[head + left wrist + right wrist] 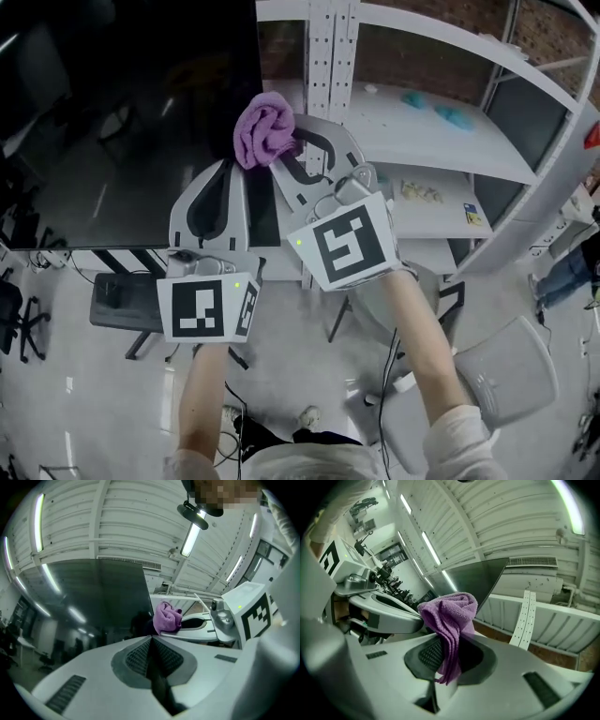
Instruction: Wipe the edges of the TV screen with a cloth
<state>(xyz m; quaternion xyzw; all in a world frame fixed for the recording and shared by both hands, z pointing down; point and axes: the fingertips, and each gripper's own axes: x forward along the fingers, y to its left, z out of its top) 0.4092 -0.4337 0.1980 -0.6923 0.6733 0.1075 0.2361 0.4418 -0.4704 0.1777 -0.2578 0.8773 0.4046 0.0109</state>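
The dark TV screen (122, 112) fills the upper left of the head view; its right edge runs down near the purple cloth (264, 129). My right gripper (286, 150) is shut on that bunched cloth and holds it against the screen's right edge. In the right gripper view the cloth (450, 616) hangs pinched between the jaws of the right gripper (449, 644), with a corner of the TV (473, 576) behind it. My left gripper (229, 169) is shut on nothing, just below and left of the cloth, in front of the screen. The left gripper view shows the left gripper (151, 641), the TV (93, 602) and the cloth (168, 617).
A white shelf unit (441, 122) stands right of the TV, with teal items (455, 115) on it and a perforated upright (323, 47) beside the screen. A grey chair (497, 366) is at lower right. A black seat (117, 291) sits under the TV.
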